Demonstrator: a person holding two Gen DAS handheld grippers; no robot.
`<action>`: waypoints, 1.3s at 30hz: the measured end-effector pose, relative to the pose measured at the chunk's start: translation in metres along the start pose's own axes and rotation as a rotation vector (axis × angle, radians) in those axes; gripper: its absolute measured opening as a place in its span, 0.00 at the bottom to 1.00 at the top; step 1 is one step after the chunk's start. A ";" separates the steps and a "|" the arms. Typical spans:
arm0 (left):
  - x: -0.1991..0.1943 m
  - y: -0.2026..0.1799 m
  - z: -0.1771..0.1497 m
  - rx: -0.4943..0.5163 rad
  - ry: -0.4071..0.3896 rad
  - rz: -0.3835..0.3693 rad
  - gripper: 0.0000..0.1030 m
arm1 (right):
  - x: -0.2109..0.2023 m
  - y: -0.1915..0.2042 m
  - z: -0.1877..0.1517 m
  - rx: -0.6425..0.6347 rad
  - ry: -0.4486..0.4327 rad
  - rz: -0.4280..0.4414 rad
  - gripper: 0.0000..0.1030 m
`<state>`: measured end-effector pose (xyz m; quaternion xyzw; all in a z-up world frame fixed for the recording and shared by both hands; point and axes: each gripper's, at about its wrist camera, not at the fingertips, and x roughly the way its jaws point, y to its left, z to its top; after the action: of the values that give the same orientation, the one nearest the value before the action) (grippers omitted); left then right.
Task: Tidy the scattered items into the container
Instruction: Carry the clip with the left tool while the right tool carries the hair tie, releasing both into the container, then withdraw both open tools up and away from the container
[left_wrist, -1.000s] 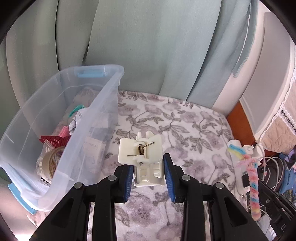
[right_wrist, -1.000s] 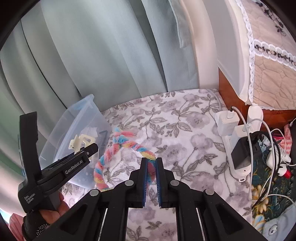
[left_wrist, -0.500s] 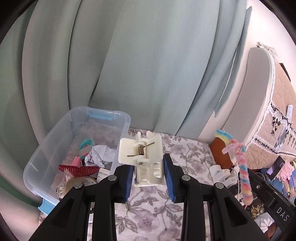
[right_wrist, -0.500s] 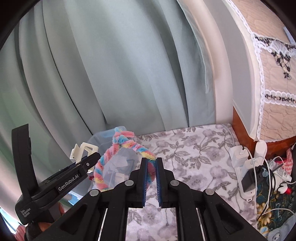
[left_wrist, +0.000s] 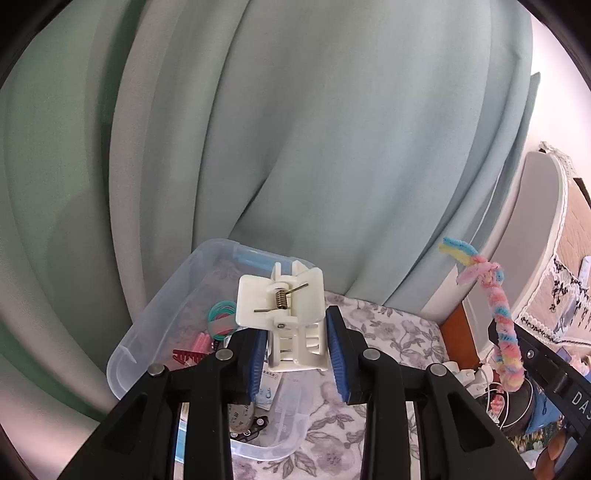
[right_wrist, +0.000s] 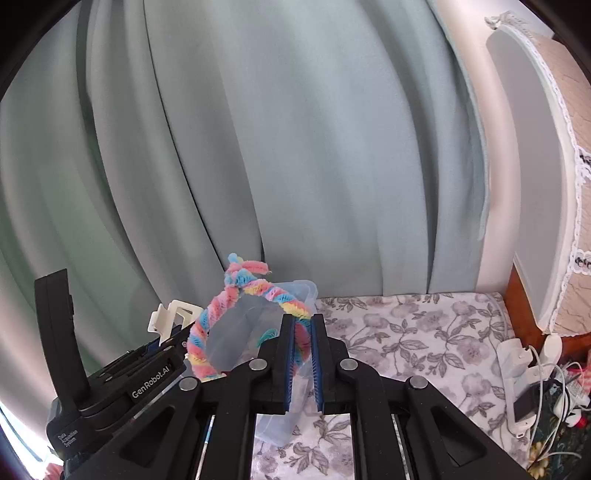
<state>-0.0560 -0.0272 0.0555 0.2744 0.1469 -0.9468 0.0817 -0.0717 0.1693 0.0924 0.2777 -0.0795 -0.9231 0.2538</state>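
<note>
Left wrist view: the left tool (left_wrist: 295, 354) grips a white plastic spring clip (left_wrist: 282, 314) above the clear plastic storage bin (left_wrist: 155, 314), which already holds several items.

Right wrist view: the right tool (right_wrist: 303, 354), nearly shut, pinches a twisted pastel pipe-cleaner rope (right_wrist: 236, 299) beside the bin; both items remain undeposited.

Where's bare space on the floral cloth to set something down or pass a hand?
Free: floral cloth between the clear bin and the power strip, back to the curtain. Crowded: the bin's inside, and the right edge, tangled with chargers and cables.
</note>
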 end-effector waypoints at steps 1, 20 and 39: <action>0.001 0.006 0.000 -0.009 0.002 0.004 0.32 | 0.005 0.005 0.000 -0.009 0.010 0.007 0.09; 0.031 0.091 -0.016 -0.196 0.108 0.041 0.32 | 0.115 0.066 -0.044 -0.094 0.296 0.046 0.09; 0.032 0.103 -0.019 -0.217 0.140 0.029 0.64 | 0.137 0.079 -0.059 -0.131 0.367 0.022 0.55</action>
<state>-0.0494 -0.1207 -0.0015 0.3316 0.2499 -0.9025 0.1141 -0.1038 0.0309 0.0006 0.4234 0.0255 -0.8573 0.2916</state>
